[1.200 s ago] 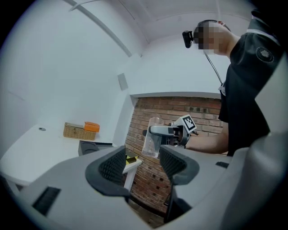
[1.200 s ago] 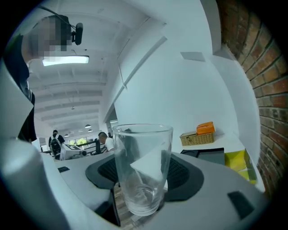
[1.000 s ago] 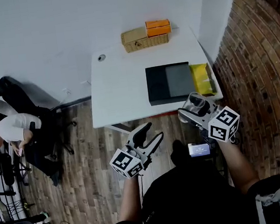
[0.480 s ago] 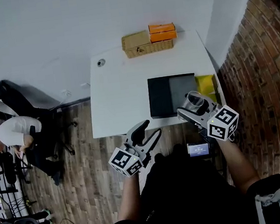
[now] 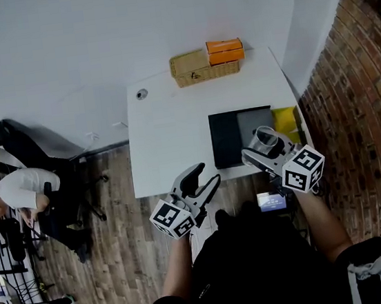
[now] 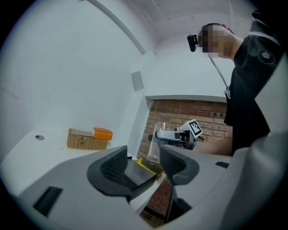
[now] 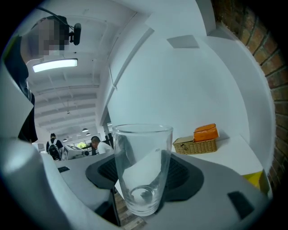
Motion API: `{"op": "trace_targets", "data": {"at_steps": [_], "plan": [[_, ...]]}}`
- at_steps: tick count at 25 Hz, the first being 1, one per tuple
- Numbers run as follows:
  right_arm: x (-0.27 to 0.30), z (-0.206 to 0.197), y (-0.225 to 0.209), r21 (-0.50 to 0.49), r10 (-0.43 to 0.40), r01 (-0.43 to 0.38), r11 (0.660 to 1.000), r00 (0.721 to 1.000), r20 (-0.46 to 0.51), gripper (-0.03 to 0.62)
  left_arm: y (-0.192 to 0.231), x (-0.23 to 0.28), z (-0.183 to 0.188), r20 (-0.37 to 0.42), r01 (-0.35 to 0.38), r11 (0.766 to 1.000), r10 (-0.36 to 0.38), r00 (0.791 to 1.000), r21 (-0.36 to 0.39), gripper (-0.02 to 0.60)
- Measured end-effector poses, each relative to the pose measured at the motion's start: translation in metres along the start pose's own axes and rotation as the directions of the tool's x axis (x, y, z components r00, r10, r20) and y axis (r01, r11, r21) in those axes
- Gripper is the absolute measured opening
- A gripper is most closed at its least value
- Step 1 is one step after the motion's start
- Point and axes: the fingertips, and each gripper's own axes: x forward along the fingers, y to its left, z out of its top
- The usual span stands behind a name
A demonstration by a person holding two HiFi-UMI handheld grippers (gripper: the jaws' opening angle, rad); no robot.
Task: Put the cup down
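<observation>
The cup (image 7: 142, 152), a clear empty glass, stands upright between the jaws of the right gripper (image 7: 143, 174), whose pads are closed against its lower half. From the head view the cup (image 5: 266, 138) sits at the near right edge of the white table (image 5: 171, 136), over the near edge of a flat black case (image 5: 233, 135). Whether its base touches anything cannot be told. A yellow item (image 5: 286, 120) lies just beside the case on the brick wall (image 5: 356, 91) side. At the table's far edge is a wicker basket (image 5: 197, 67) with an orange box (image 5: 225, 51) on it. The left gripper (image 5: 200, 181) is held off the table's near edge over the wood floor (image 5: 117, 227), jaws well apart and holding nothing.
</observation>
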Motion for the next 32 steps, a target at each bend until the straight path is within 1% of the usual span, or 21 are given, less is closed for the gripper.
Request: {"op": "trace_targets", "data": {"at_steps": [8, 13, 18, 21, 24, 26, 29, 32], "plan": [[0.014, 0.002, 0.014, -0.009, 0.010, -0.010, 1.000, 1.000, 0.002, 0.284, 0.008, -0.009, -0.003, 0.004, 0.013, 0.999, -0.012, 1.000, -0.032, 0.230], [0.018, -0.001, 0.015, -0.005, 0.014, -0.014, 1.000, 1.000, -0.007, 0.284, 0.010, -0.011, -0.004, 0.003, 0.010, 0.999, -0.010, 1.000, -0.035, 0.230], [0.017, -0.012, 0.008, -0.022, 0.021, -0.022, 1.000, 0.998, -0.057, 0.284, 0.014, -0.014, -0.003, 0.006, -0.005, 0.999, 0.005, 1.000, -0.037, 0.230], [0.017, -0.019, -0.005, -0.066, 0.011, -0.018, 0.998, 0.993, -0.114, 0.284, 0.017, -0.015, -0.004, -0.003, -0.014, 0.999, 0.014, 1.000, -0.040, 0.230], [0.024, -0.021, -0.029, -0.135, -0.014, -0.010, 0.991, 0.985, -0.174, 0.284, 0.023, -0.014, -0.004, -0.013, -0.019, 0.999, 0.019, 1.000, -0.044, 0.230], [0.035, -0.020, -0.047, -0.182, -0.035, -0.001, 0.983, 0.980, -0.194, 0.284, 0.026, -0.013, -0.006, -0.019, -0.026, 0.998, 0.025, 0.999, -0.049, 0.230], [0.061, -0.014, -0.069, -0.214, -0.056, 0.017, 0.977, 0.983, -0.177, 0.284, 0.031, -0.015, -0.009, -0.028, -0.036, 0.998, 0.034, 0.999, -0.060, 0.230], [0.094, -0.012, -0.085, -0.209, -0.060, 0.029, 0.978, 0.988, -0.144, 0.284, 0.037, -0.019, -0.013, -0.041, -0.058, 0.996, 0.055, 0.998, -0.075, 0.230]]}}
